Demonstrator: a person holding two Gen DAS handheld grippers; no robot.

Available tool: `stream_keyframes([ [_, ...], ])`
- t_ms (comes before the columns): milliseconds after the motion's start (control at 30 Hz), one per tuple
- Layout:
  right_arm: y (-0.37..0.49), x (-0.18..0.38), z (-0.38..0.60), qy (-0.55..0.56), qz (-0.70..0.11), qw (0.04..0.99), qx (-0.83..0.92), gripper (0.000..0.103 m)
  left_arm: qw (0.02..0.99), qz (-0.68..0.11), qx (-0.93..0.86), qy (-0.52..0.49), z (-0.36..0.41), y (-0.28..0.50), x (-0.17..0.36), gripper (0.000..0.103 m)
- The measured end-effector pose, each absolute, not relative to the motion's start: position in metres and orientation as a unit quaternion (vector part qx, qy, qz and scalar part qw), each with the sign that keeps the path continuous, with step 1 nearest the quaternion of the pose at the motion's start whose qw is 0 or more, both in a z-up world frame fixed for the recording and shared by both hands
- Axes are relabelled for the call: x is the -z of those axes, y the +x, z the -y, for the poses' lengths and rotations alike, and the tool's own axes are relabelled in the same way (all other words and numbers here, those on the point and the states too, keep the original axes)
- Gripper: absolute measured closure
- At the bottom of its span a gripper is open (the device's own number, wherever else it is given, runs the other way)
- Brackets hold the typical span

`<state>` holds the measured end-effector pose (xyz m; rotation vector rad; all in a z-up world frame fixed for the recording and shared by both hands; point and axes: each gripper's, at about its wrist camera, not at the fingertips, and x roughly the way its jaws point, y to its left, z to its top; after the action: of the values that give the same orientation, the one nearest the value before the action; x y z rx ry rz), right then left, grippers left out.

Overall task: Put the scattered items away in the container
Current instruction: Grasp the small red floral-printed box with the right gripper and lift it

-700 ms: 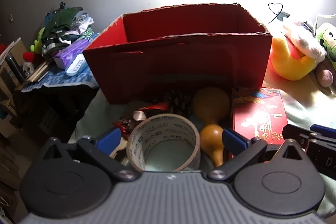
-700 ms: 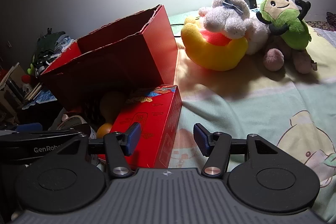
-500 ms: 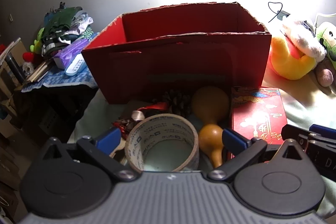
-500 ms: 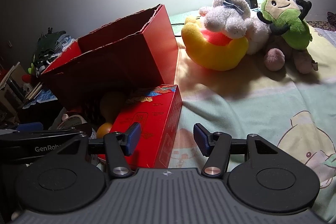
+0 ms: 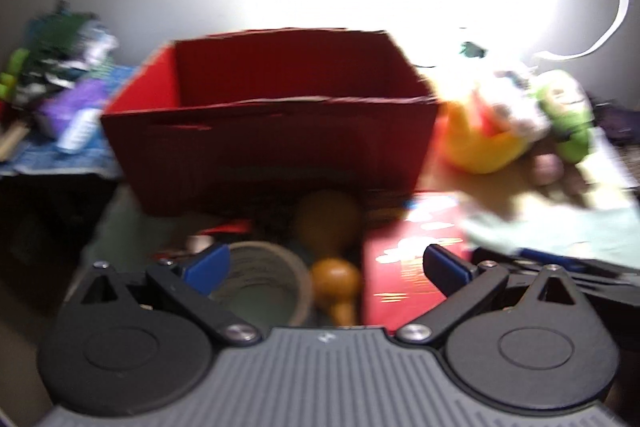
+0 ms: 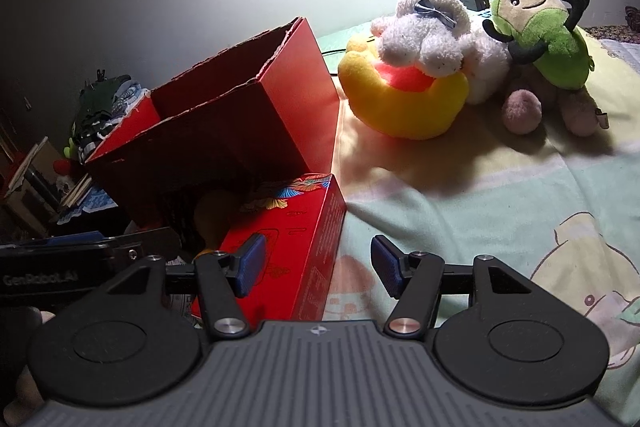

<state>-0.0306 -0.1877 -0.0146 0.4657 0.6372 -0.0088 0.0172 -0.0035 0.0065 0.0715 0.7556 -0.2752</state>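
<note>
The open red cardboard box (image 5: 280, 139) stands on the bed, also visible in the right wrist view (image 6: 224, 131). In front of it lie a tape roll (image 5: 260, 283), a brown gourd (image 5: 328, 223) and a flat red gift box (image 5: 408, 255). My left gripper (image 5: 326, 263) is open just short of the tape roll and gourd, holding nothing; this view is motion-blurred. My right gripper (image 6: 318, 263) is open over the near right edge of the red gift box (image 6: 288, 227). The left gripper's body (image 6: 80, 259) shows at the left.
A yellow plush (image 6: 404, 103), a white plush (image 6: 432, 35) and a green plush (image 6: 544, 31) sit at the back right on the printed bedsheet (image 6: 500, 211). A cluttered side table (image 5: 60, 131) stands left of the box. The wall is close behind.
The left gripper has swung to the right, so the box, tape roll and gourd sit further left in its view, which is now blurred. The right gripper has hardly moved.
</note>
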Motion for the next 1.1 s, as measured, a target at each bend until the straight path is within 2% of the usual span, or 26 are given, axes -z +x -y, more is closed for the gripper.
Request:
stream_keyframes([
  [200,-0.020,0.020,0.216,0.262,-0.309,0.914,0.018,0.041,0.896,-0.398,0.194,0.039,0.022,0.028,0.002,0.001],
  [433,-0.007,0.033,0.248,0.352,-0.327,0.876,-0.031,0.041,0.874,-0.428,0.226,0.038,0.033,0.038,0.018,0.001],
  [633,0.009,0.031,0.226,0.317,-0.353,0.877,-0.071,0.044,0.864,-0.456,0.210,0.043,0.041,0.050,0.039,0.001],
  [800,0.024,0.035,0.214,0.301,-0.380,0.870,-0.093,0.046,0.869,-0.443,0.213,0.059,0.048,0.048,0.041,0.001],
  [900,0.027,0.037,0.210,0.290,-0.394,0.867,-0.093,0.047,0.866,-0.441,0.228,0.065,0.055,0.047,0.040,0.005],
  [967,0.025,0.038,0.211,0.294,-0.394,0.865,-0.100,0.050,0.857,-0.450,0.242,0.066,0.061,0.048,0.043,0.014],
  [1100,0.020,0.036,0.220,0.302,-0.393,0.862,-0.105,0.057,0.860,-0.450,0.227,0.078,0.069,0.051,0.054,0.016],
])
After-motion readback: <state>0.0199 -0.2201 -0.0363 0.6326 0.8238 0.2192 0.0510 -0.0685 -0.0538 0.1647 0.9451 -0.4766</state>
